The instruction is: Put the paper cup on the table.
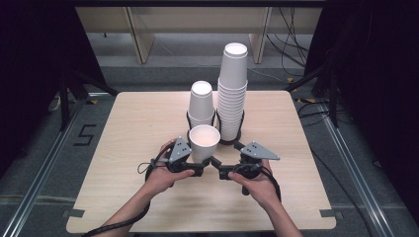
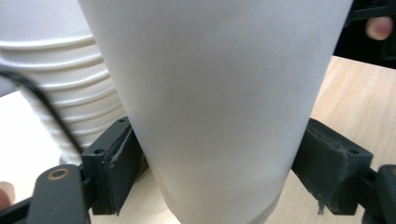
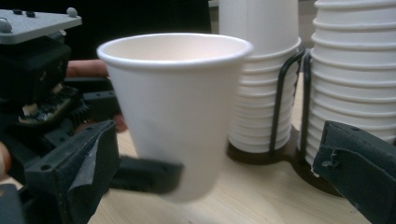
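Between my two hands, at the near middle of the counter [image 1: 123, 148], stands a single white paper cup [image 1: 204, 142], mouth up, just in front of the two wire racks of stacked cups. My left tongs [image 1: 200, 170] have it: in the left gripper view both padded jaws sit against the lower wall of the cup, one on each side, closed on it.

I judge the cup very light and thin-walled, easily dented if squeezed, and smooth enough to slip. The hold low down, near the stiff base, seems right to me; the rolled rim would be the other firm place.

My right tongs [image 1: 221, 173] stand open, jaws wide apart with nothing between them, just beside the cup.

From above I see the short stack of cups [image 1: 201, 106] and the tall stack of cups [image 1: 232, 91] whole. The right gripper view adds the black wire holder [image 3: 280, 93] around them, the empty inside of the cup, and its base, blurred, so I cannot tell whether it touches the wood.
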### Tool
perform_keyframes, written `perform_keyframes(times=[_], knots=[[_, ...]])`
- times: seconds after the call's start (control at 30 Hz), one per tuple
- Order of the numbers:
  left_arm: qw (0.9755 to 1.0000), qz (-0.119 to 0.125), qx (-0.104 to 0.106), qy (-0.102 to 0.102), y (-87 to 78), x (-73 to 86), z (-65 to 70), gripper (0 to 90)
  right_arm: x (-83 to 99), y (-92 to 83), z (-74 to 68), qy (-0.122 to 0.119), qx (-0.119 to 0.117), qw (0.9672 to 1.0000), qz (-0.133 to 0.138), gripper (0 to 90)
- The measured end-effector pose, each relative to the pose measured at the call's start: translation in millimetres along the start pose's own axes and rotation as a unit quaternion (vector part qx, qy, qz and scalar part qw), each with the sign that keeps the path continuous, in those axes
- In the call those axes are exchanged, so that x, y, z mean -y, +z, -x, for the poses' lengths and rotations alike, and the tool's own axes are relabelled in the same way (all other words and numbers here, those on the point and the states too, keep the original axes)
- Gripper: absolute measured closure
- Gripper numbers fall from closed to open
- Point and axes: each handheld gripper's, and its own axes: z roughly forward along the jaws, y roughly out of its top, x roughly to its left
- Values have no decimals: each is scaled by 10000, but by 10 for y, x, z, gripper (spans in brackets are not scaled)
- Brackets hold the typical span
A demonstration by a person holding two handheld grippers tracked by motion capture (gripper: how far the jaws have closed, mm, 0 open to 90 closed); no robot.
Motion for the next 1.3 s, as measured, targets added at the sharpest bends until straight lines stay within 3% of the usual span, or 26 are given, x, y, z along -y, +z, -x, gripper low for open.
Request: perform_keyframes(times=[0.03, 0.2, 0.4, 0.53, 0.57, 0.67, 0.73, 0.87, 1.0, 1.1, 1.17, 1.2, 1.23, 1.3], knots=[[10000, 24, -51, -25, -24, 10, -18, 201, 2, -10, 20, -103, -19, 9999, 30, 4], [9995, 42, -299, -91, -160, 60, -136, 201, 36, -91, 74, 7, 102, 9999, 3, 4], [9985, 44, -541, -112, -302, 117, -246, 201, 81, -132, 154, -32, 207, 9998, -5, 4], [9980, 73, -626, -108, -388, 139, -284, 202, 112, -159, 193, -105, 343, 9993, -44, 4], [9977, 82, -654, -124, -418, 147, -302, 202, 118, -167, 175, 64, 341, 9994, -56, 4], [9973, 109, -700, -182, -459, 163, -333, 202, 141, -183, 231, -64, 433, 9990, 7, 4], [9970, 125, -736, -200, -486, 176, -362, 202, 157, -198, 240, 18, 406, 9992, -32, 4], [9959, 140, -828, -333, -536, 205, -408, 202, 202, -234, 292, -81, 504, 9987, -74, 4], [9951, 157, -904, -376, -577, 241, -447, 202, 240, -271, 312, 33, 623, 9980, -99, 4], [9945, 155, -970, -377, -607, 274, -471, 202, 266, -289, 344, 19, 614, 9981, -61, 4], [9939, 169, -1015, -405, -629, 296, -488, 203, 280, -302, 374, -158, 647, 9977, -116, 4], [9935, 165, -1042, -417, -644, 305, -501, 202, 292, -312, 355, 12, 754, 9971, -113, 4], [9933, 184, -1056, -440, -656, 315, -514, 203, 289, -324, 388, -163, 737, 9970, -144, 4], [9924, 215, -1115, -470, -687, 334, -545, 202, 300, -333, 386, -75, 779, 9968, -129, 4]])
